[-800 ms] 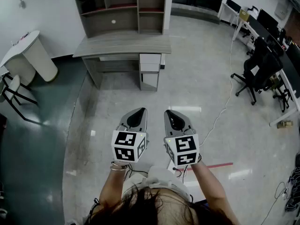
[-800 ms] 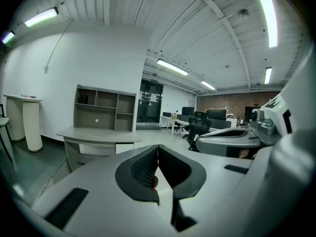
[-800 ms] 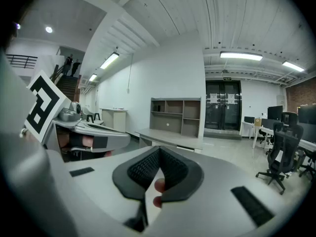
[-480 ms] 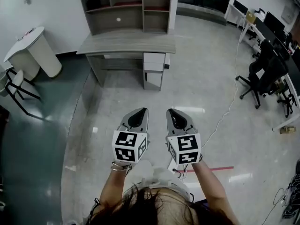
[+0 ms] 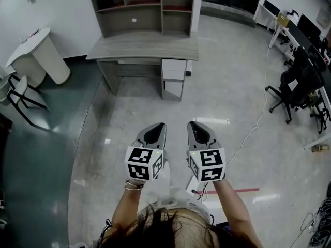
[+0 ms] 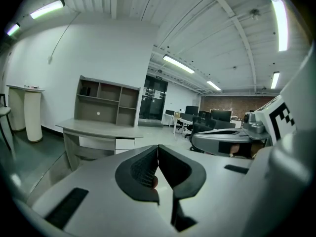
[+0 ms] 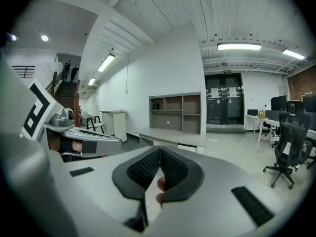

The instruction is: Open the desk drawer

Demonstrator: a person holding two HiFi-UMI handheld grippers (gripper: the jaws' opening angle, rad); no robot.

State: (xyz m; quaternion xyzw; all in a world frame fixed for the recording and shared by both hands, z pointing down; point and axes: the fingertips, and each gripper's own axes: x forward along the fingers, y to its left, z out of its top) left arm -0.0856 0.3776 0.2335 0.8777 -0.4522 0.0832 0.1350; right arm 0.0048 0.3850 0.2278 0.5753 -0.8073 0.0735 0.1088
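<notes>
A grey desk [image 5: 142, 47] with a shelf hutch stands across the room against the white wall. Its white drawer stack [image 5: 174, 70] sits under the right end, all drawers closed. It shows small in the left gripper view as the desk [image 6: 98, 129] and in the right gripper view as the desk [image 7: 170, 136]. My left gripper [image 5: 155, 126] and right gripper [image 5: 196, 124] are held side by side in front of me, well short of the desk. Both are shut, jaw tips meeting, with nothing between them [image 6: 157, 147] [image 7: 160, 148].
A white round-ended table [image 5: 39, 53] and a black-legged chair [image 5: 18, 94] stand at the left. Black office chairs [image 5: 300, 84] and desks line the right side. A white cable [image 5: 248, 128] runs across the shiny floor, and a red tape strip [image 5: 240, 190] lies near my feet.
The desk sits slightly lower and further right in the head view than before, so it has drawn a little closer. Both grippers stay shut and side by side.
</notes>
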